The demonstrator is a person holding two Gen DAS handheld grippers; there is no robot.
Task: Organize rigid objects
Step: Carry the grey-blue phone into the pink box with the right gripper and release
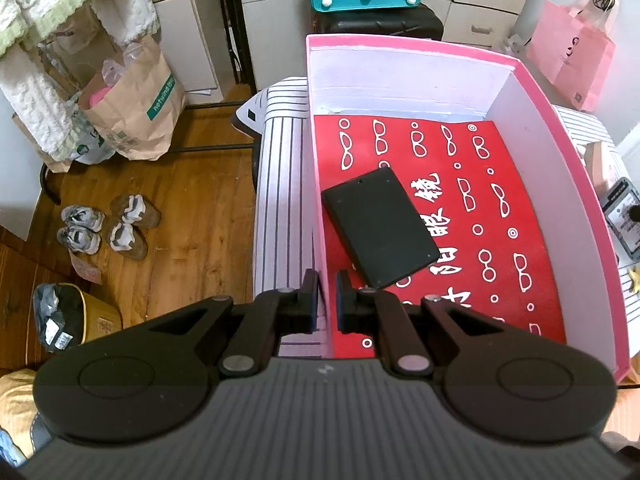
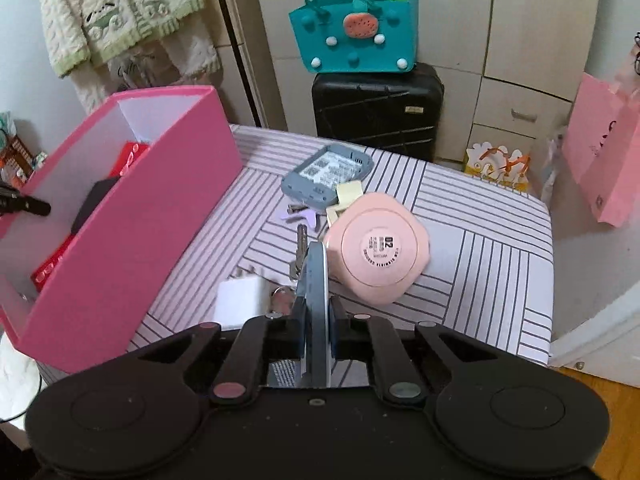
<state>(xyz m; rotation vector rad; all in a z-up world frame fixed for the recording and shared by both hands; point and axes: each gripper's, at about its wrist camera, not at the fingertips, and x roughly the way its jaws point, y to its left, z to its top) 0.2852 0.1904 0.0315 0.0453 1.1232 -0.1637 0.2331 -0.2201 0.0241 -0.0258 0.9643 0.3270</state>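
Observation:
A pink box [image 1: 560,128] with white inner walls stands on the striped table; a black flat case [image 1: 380,228] lies on the red sheet [image 1: 500,184] inside it. My left gripper [image 1: 328,300] is shut on the box's left wall, one finger on each side. In the right wrist view the pink box [image 2: 132,216] stands at the left. My right gripper [image 2: 316,320] is shut on a thin grey-blue disc [image 2: 316,280] held on edge above the table. A pink round compact [image 2: 380,248] lies just beyond it.
On the striped table [image 2: 480,240] lie a grey device [image 2: 326,174], a key [image 2: 301,240], a purple piece [image 2: 300,216] and a white charger [image 2: 240,300]. A black suitcase [image 2: 376,108] with a teal bag [image 2: 356,36] stands behind. Shoes [image 1: 104,224] are on the floor.

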